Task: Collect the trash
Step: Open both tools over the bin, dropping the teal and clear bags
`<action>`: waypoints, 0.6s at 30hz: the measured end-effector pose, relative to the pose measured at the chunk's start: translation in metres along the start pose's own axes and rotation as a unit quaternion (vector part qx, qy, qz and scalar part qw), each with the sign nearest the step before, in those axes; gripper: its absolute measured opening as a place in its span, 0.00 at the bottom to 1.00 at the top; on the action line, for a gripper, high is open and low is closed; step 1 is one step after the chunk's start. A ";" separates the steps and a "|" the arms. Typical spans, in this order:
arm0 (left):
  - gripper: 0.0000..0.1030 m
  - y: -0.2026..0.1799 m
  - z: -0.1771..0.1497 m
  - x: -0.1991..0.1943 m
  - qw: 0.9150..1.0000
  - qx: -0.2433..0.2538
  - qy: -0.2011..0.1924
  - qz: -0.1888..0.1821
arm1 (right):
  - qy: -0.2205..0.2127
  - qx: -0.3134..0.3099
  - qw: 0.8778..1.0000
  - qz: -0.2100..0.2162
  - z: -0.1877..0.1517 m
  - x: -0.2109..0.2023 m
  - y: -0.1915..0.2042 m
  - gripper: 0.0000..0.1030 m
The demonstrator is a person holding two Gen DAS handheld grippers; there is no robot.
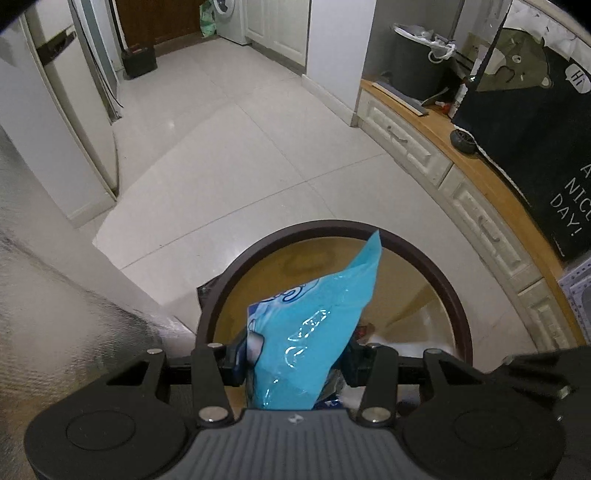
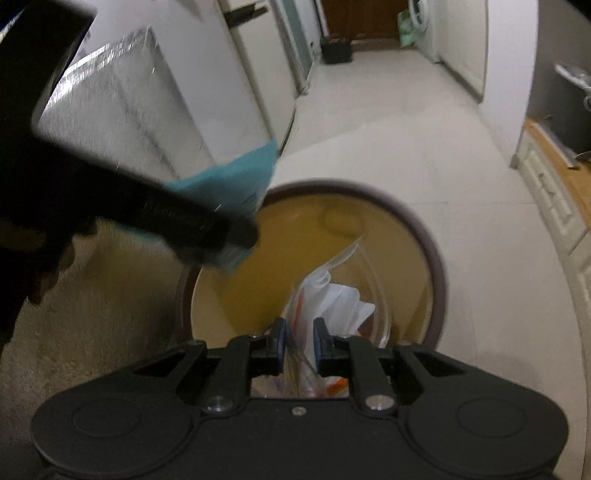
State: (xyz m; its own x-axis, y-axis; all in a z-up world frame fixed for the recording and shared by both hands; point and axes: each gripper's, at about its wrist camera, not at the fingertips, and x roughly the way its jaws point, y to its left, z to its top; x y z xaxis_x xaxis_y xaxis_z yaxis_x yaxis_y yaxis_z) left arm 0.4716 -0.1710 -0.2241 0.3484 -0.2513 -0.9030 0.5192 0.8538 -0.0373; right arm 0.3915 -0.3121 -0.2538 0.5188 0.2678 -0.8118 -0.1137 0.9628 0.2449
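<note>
While both claws hang over the bin's mouth, lower each load inside the rim before letting go, left load first, since it reaches up toward twelve o'clock. Nearest: left claw (image 1: 297, 363) part spread, pinching blue plastic bag (image 1: 314, 317); right claw (image 2: 298, 347) almost pressed together on white wrapper (image 2: 332, 295). Beyond, at twelve o'clock: brown-rimmed bin (image 1: 424, 258), then tiled floor (image 1: 258, 147).

Right gripper (image 2: 298, 345) jaws pinch a clear wrapper (image 2: 327, 295) above the bin (image 2: 437, 266).

White tiled floor (image 1: 240, 155), fridge (image 1: 62, 122), washing machine (image 1: 231, 18), wooden-topped drawer unit (image 1: 461, 192), dark "nice day" cloth (image 1: 535, 140).
</note>
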 end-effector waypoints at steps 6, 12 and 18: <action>0.52 0.000 0.006 0.007 0.999 0.025 -0.019 0.007 | 0.019 0.004 1.000 0.019 -0.007 0.022 0.008 0.15; 0.77 0.003 0.007 0.016 0.999 0.030 -0.003 0.030 | 0.031 0.003 0.999 0.024 -0.009 0.032 0.009 0.15; 0.86 -0.002 0.003 0.024 0.998 0.045 0.031 0.030 | 0.039 0.002 0.999 0.020 -0.007 0.036 0.006 0.15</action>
State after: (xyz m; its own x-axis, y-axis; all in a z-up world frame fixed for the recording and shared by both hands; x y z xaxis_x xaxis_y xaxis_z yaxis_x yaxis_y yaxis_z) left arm 0.4811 -0.1801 -0.2448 0.3328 -0.1698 -0.9276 0.5674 0.8217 0.0531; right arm 0.4039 -0.2964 -0.2851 0.4462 0.3078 -0.8403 -0.1289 0.9513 0.2801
